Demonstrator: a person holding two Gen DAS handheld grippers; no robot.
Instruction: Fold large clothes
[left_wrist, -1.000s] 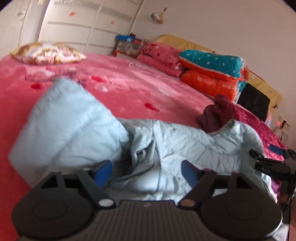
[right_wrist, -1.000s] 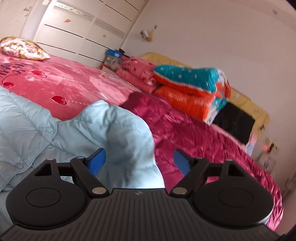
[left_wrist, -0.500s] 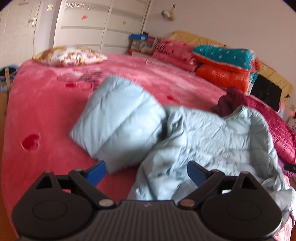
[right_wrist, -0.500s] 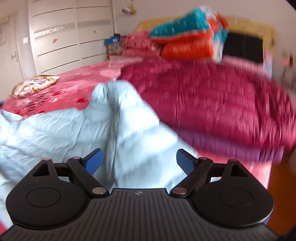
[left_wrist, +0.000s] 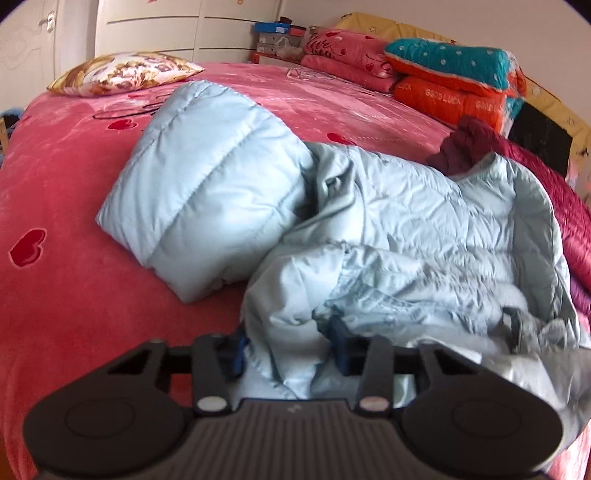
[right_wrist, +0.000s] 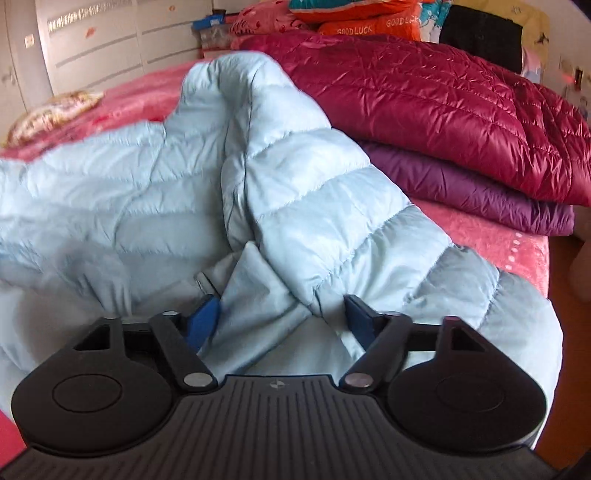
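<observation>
A light blue puffer jacket (left_wrist: 406, 229) lies crumpled on the red bed cover (left_wrist: 66, 177), with one padded sleeve (left_wrist: 207, 177) thrown out to the left. My left gripper (left_wrist: 288, 349) is at the jacket's near edge. Its jaws are closing, and both pads press a bunched fold of the lining. In the right wrist view the jacket (right_wrist: 110, 192) fills the left side and its other sleeve (right_wrist: 332, 206) runs down toward me. My right gripper (right_wrist: 282, 323) is closing too, with the sleeve's end and loose fabric between the jaws, which still stand wide.
A dark red puffer jacket (right_wrist: 424, 99) lies on a purple one (right_wrist: 461, 192) to the right, near the bed's edge (right_wrist: 528, 258). Folded quilts (left_wrist: 450, 74) are stacked at the far side. A patterned pillow (left_wrist: 125, 72) sits far left. White wardrobe doors (right_wrist: 103, 48) stand behind.
My left gripper dropped to the jacket's near edge and its jaws narrowed onto a fold. My right gripper tilted down over the sleeve, and its jaws came in somewhat.
</observation>
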